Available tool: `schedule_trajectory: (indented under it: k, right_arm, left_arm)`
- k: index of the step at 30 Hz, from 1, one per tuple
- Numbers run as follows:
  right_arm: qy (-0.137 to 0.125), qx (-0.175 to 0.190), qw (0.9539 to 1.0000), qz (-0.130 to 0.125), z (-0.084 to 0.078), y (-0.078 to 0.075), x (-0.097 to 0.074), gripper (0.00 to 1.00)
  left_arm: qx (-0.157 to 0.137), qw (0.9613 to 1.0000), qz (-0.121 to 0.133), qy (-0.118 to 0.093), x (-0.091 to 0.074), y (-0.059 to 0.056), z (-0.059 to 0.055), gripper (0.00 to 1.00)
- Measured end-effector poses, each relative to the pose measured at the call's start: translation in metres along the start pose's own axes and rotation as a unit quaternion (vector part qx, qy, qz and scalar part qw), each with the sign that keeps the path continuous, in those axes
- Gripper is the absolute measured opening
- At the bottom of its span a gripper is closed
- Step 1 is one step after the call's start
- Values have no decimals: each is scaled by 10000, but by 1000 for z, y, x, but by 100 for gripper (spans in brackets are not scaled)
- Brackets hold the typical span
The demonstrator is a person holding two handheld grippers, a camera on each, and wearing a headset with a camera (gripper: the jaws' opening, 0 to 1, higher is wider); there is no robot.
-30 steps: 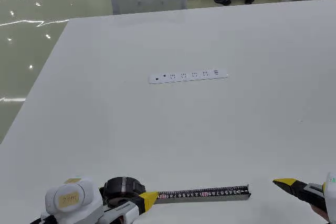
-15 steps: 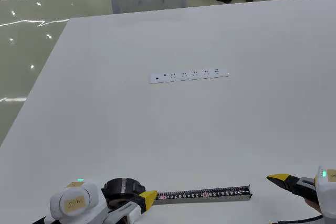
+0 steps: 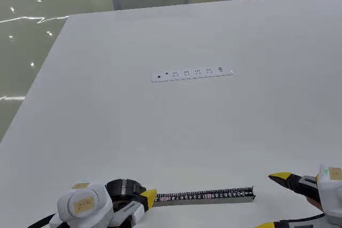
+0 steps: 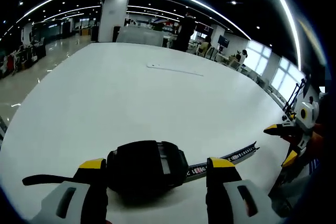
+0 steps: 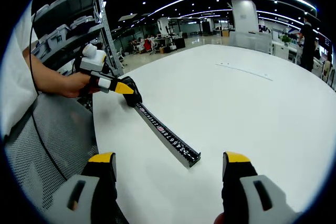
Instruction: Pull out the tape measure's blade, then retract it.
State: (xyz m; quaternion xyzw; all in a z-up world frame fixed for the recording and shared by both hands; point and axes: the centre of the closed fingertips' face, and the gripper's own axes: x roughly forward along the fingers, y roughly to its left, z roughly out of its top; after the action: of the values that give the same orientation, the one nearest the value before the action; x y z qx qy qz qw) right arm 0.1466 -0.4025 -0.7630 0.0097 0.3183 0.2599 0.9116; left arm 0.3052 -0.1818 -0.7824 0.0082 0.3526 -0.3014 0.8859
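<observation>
Tape measure (image 4: 147, 169), gripped by the left tongs (image 4: 156, 163), has its blade (image 3: 206, 196) pulled out along the worktop (image 3: 160, 132); right tongs (image 5: 169, 157) gape empty near its tip. Retracting remains.

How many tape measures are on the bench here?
1. The tape measure sits at the near edge of the bench, gripped in the left tongs, its blade extended toward the open right tongs, which are clear of it. None seems hidden.
</observation>
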Motion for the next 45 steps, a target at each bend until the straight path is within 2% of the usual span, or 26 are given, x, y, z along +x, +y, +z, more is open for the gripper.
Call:
schedule_trajectory:
  k: [12, 16, 22, 34, 39, 41, 45]
  right_arm:
    - [23, -9, 10000, 31, 0, -5, 4, 83]
    - [33, -28, 10000, 62, -1, -6, 5, 82]
    - [57, -57, 9999, 86, -1, -8, 8, 82]
    - [158, -232, 9995, 162, -3, -18, 15, 79]
    - [179, -356, 9990, 199, -4, -25, 19, 74]
    - [270, -550, 9979, 208, -8, -27, 21, 68]
    - [268, -573, 9977, 248, -10, -29, 24, 64]
  left_arm:
    - [67, 9996, 290, -8, 4, 7, -1, 69]
    - [275, 9987, 416, 75, 6, 9, -3, 67]
    - [328, 9983, 466, 86, 5, 11, -4, 63]
    - [308, 9982, 512, 106, 7, 12, -5, 64]
    - [349, 9980, 514, 142, 7, 12, -5, 64]
    - [359, 9979, 512, 145, 7, 12, -6, 64]
    - [365, 9979, 513, 143, 7, 12, -6, 64]
